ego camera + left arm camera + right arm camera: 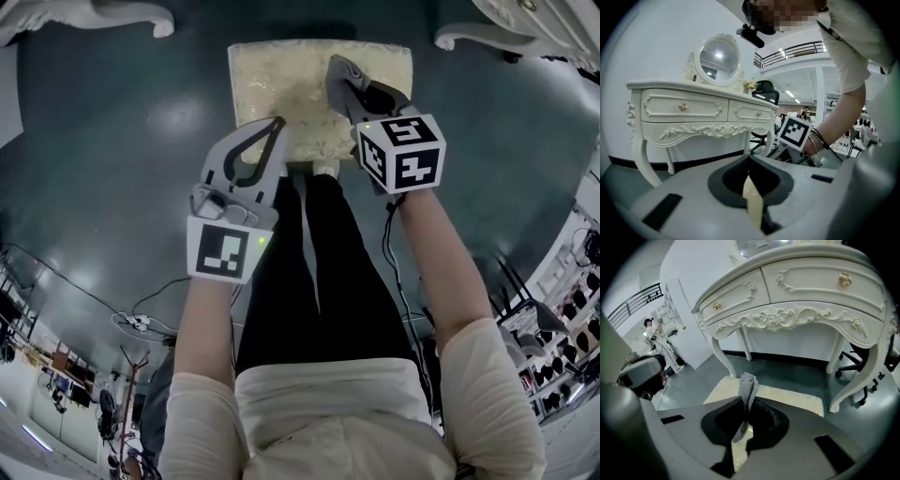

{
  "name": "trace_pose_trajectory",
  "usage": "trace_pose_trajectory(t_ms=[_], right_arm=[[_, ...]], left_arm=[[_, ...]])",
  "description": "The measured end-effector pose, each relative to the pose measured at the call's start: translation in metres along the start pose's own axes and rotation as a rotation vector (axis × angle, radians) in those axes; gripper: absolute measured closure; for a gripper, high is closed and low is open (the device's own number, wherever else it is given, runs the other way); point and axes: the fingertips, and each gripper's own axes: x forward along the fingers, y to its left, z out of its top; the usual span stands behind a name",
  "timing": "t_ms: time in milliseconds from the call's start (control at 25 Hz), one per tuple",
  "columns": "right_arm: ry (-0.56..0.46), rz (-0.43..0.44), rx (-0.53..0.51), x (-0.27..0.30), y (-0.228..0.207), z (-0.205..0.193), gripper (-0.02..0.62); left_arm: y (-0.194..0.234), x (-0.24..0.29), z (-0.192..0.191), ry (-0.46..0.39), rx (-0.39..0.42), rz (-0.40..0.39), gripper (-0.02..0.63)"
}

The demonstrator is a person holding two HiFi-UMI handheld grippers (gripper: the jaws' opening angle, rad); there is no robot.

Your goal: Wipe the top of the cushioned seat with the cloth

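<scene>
Right gripper [339, 70] w/ cloth [747, 385] over seat [281, 75]

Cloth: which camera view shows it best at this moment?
The right gripper view: the grey cloth stands pinched in the right gripper's shut tongs, above the cushioned seat. In the head view it barely separates from those grey tongs. The left gripper view shows none of it.
</scene>
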Motion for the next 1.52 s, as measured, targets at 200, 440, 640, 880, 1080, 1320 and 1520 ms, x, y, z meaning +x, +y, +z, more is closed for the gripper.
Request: trace_pose_trajectory(t_ms=[200, 440, 640, 880, 1080, 1320, 1520], right_arm=[[0.040, 0.071, -0.030, 0.031, 0.057, -0.003, 0.569], [0.111, 0.116, -0.047, 0.059, 0.113, -0.011, 0.569], [0.155, 0.148, -0.025, 0.080, 0.141, -0.018, 0.569], [0.186, 0.138, -0.023, 0.100, 0.147, -0.027, 0.568], [0.201, 0.142, -0.018, 0.107, 0.138, -0.034, 0.569], [0.212, 0.132, -0.019, 0.099, 0.121, -0.036, 0.569], [0.210, 0.129, -0.006, 0.091, 0.106, -0.040, 0.568]], left_arm=[[0.033, -0.028, -0.020, 0.007, -0.029, 0.039, 0.604], [0.061, -0.058, -0.042, 0.022, -0.055, 0.052, 0.604], [0.083, -0.068, -0.054, 0.020, -0.068, 0.057, 0.604], [0.092, -0.070, -0.067, 0.034, -0.057, 0.036, 0.604], [0.095, -0.065, -0.076, 0.039, -0.086, 0.059, 0.604], [0.081, -0.052, -0.071, 0.056, -0.069, 0.042, 0.604], [0.070, -0.039, -0.063, 0.037, -0.099, 0.058, 0.604]])
